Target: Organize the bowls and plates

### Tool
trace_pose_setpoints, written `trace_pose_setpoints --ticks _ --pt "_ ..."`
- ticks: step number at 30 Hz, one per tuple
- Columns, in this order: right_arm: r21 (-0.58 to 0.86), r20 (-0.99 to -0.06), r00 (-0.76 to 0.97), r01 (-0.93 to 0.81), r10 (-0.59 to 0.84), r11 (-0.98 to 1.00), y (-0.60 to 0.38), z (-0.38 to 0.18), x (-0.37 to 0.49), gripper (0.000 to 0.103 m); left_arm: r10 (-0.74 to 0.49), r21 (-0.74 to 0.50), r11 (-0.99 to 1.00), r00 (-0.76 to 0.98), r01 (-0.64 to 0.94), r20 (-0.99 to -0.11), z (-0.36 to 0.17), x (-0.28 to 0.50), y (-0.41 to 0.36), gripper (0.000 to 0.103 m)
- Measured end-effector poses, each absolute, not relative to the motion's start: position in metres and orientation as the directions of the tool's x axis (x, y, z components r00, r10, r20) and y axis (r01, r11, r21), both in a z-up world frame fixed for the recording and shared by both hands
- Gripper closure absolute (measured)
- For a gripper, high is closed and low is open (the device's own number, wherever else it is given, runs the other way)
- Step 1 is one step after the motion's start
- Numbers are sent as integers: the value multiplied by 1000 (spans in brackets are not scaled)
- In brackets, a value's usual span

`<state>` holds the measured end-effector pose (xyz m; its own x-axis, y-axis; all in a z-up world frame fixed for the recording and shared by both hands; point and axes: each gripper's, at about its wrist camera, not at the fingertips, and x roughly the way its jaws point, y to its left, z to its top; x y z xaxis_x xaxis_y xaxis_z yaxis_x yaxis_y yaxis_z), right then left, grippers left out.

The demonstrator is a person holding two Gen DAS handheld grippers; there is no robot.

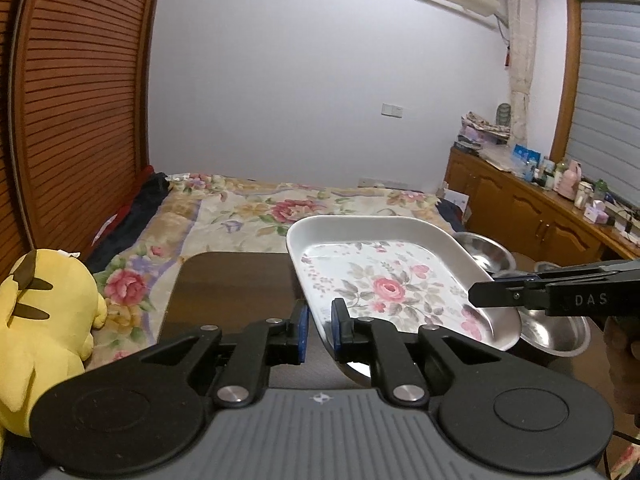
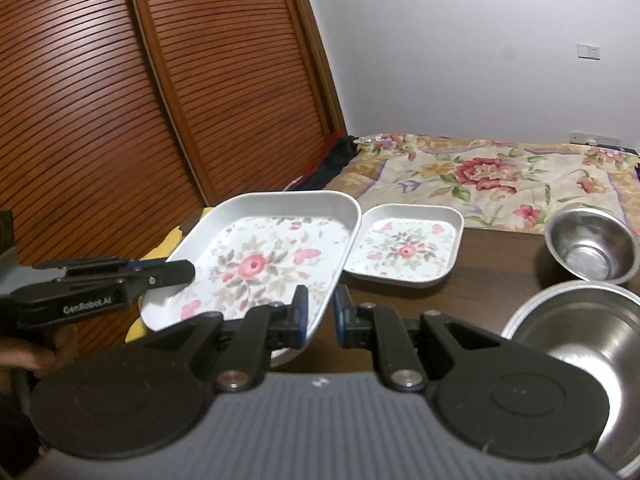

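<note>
**Q:** What is lying at the far left?

**A:** A yellow plush toy (image 1: 44,320) is sitting on the flowered bed (image 1: 248,208), just beside the left edge of the dark table (image 1: 232,288). Slatted wooden doors (image 2: 100,100) are standing behind it.

**Q:** What is the left gripper (image 1: 320,316) doing?

**A:** It is holding the big plate (image 2: 260,264) by its left rim. In its own view the rim is passing between the blue-padded fingers (image 1: 300,328), which are standing close together around it. From the right wrist view, the same gripper is reaching in over the plate's left edge.

**Q:** Where is the big plate sitting?

**A:** It is hanging tilted above the left part of the table, clear of the surface. Its left side is reaching out past the table edge, with yellow showing beneath it.

**Q:** And the right gripper (image 2: 320,308)?

**A:** It is clamping the opposite rim of the same plate. That edge is running between its fingers (image 2: 344,316), which are drawn nearly together on it.

**Q:** What is lying farther right?

**A:** A small plate (image 2: 404,248) with the same flower pattern is resting flat on the table, just beside the big plate's far right corner; whether the two are touching cannot be told. Right of it, a small steel bowl (image 2: 592,244) is standing upright near the table's far edge. A large steel bowl (image 2: 580,336) is standing nearer, partly hidden behind the right gripper's body.
</note>
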<state>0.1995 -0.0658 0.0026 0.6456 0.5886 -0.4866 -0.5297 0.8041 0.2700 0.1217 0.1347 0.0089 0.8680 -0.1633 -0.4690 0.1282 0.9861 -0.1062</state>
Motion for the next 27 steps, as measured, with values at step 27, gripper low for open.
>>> trace_pose_setpoints --ticks 27 --pt "313 -475 680 -462 558 830 -107 -22 143 90 -234 -124 972 839 198 -491 -4 77 104 88"
